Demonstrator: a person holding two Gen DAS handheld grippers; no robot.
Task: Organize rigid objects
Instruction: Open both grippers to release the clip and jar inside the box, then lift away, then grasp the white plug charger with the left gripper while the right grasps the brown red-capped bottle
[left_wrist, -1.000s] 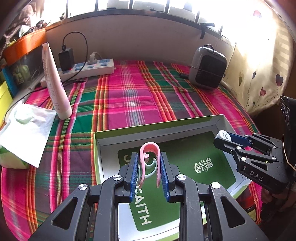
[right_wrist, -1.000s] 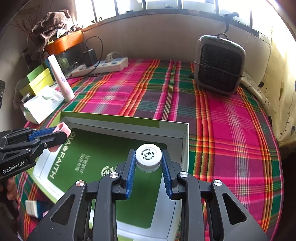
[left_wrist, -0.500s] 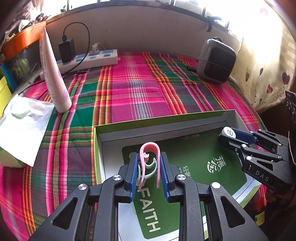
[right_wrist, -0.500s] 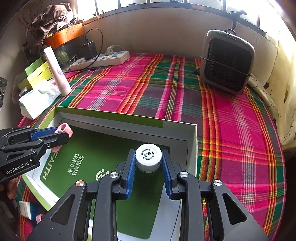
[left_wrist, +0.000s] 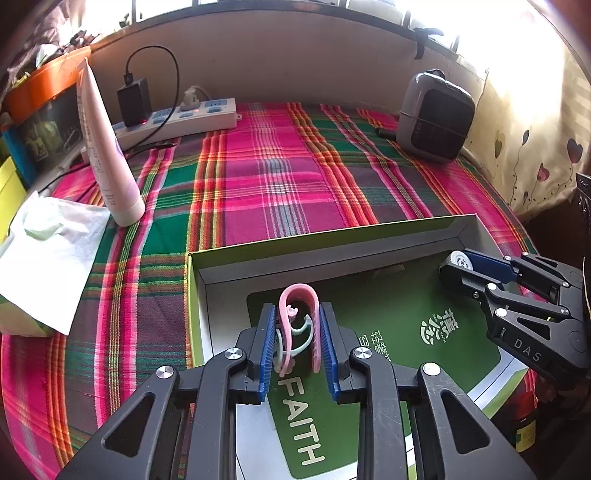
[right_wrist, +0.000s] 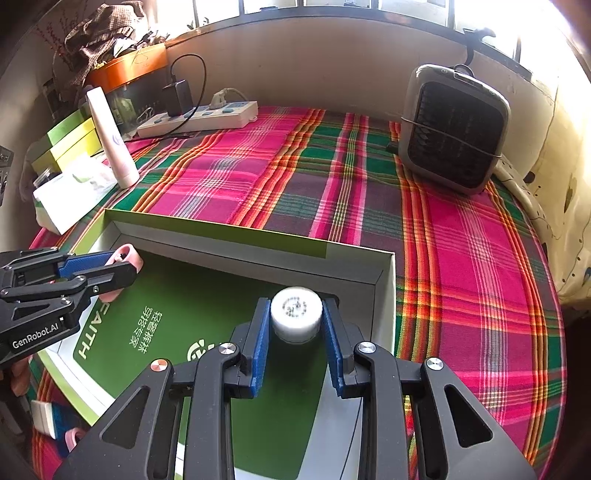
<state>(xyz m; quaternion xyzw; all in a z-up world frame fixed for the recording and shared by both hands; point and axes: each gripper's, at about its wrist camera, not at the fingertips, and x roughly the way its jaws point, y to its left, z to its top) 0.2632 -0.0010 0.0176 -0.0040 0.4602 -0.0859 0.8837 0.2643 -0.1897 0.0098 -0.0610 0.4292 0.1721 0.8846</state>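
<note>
Gripping a pink clip (left_wrist: 298, 317), the left tool (left_wrist: 297, 343) hovers over the box (left_wrist: 317, 242); the right tool (right_wrist: 295, 339) clamps a white bottle (right_wrist: 295, 314).

Box (left_wrist: 369, 230) before heater (left_wrist: 436, 118)

The left gripper (left_wrist: 297, 321) clamps a pink clip (left_wrist: 299, 317) over the open box (left_wrist: 332, 236), the right gripper (left_wrist: 458, 267) pinches a white cap (left_wrist: 459, 260) at the box's right side, on plaid cloth (left_wrist: 273, 177).
</note>
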